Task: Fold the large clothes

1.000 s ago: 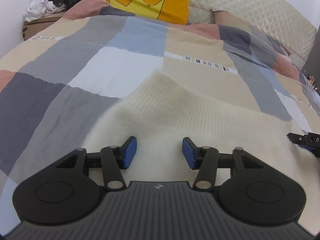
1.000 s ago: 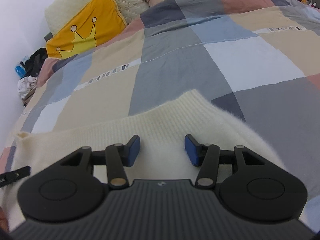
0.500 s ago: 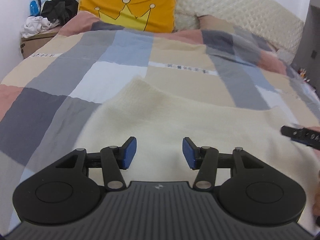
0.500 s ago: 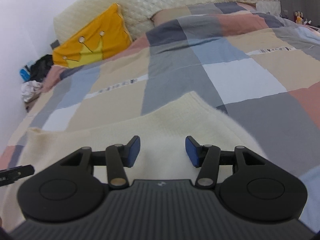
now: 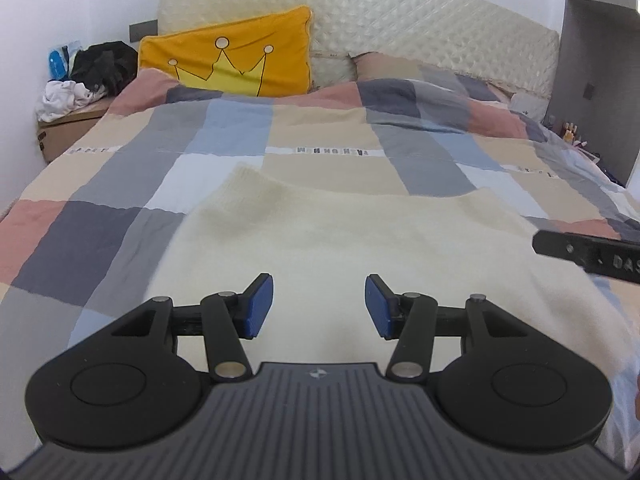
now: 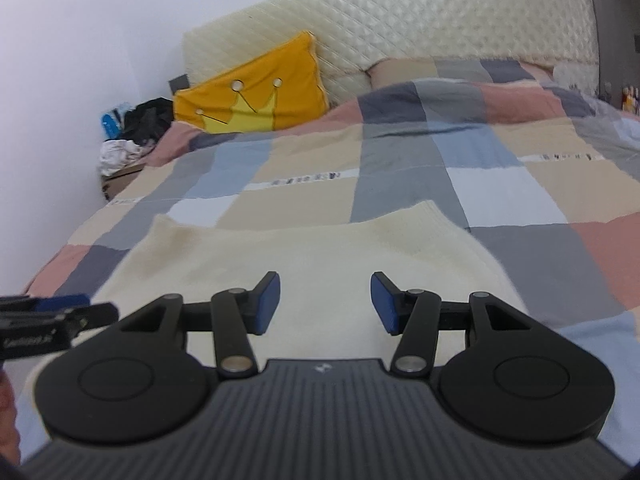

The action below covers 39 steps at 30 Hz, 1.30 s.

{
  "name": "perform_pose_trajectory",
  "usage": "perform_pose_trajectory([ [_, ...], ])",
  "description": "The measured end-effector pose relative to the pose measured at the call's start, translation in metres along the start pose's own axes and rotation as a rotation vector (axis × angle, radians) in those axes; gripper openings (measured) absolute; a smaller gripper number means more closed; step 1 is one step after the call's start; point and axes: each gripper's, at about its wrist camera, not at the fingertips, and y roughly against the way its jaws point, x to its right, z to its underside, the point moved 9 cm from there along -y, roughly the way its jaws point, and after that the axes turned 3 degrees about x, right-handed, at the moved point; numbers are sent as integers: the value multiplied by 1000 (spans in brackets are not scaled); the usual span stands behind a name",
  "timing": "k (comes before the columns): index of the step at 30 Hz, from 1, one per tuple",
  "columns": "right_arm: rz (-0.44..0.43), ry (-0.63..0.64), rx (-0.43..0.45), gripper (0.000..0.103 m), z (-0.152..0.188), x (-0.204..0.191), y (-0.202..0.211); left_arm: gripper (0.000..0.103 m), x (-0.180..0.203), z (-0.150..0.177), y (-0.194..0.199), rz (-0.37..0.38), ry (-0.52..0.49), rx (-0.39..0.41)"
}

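Observation:
A cream knitted sweater (image 5: 360, 240) lies spread flat on the checked bedspread, its far edge with two raised corners; it shows again in the right wrist view (image 6: 300, 248). My left gripper (image 5: 319, 306) hovers above the sweater's near left part, open, nothing between its blue pads. My right gripper (image 6: 325, 303) hovers above the near right part, also open and empty. Each gripper's black body pokes into the other's view: the right one at the edge (image 5: 592, 256), the left one at the edge (image 6: 44, 320).
The patchwork bedspread (image 5: 320, 136) covers the bed. A yellow crown pillow (image 5: 236, 58) leans on the quilted headboard (image 5: 420, 36). A side table (image 5: 64, 128) at the far left holds piled clothes. A dark cabinet (image 5: 596, 80) stands at the right.
Both grippers have drawn back from the sweater and risen; more of the bed, pillow and headboard shows. The jaws kept the same gap and the sweater lies where it was.

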Motion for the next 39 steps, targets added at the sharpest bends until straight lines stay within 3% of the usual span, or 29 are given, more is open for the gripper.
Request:
perform_pose_trajectory([
  [7, -28, 1, -7, 53, 20, -13, 45, 57, 14, 21, 47, 63, 29, 1],
  [15, -50, -15, -1, 53, 32, -25, 72, 57, 29, 40, 93, 74, 32, 23],
  [25, -71, -86, 5, 54, 57, -33, 109, 58, 43, 77, 123, 115, 106, -19],
  [29, -63, -105, -26, 54, 64, -33, 106, 58, 49, 83, 123, 101, 78, -25],
  [32, -61, -181, -62, 54, 70, -26, 99, 69, 46, 83, 115, 73, 86, -33],
  [39, -86, -487, -155, 59, 93, 2, 85, 75, 30, 89, 95, 28, 126, -103],
])
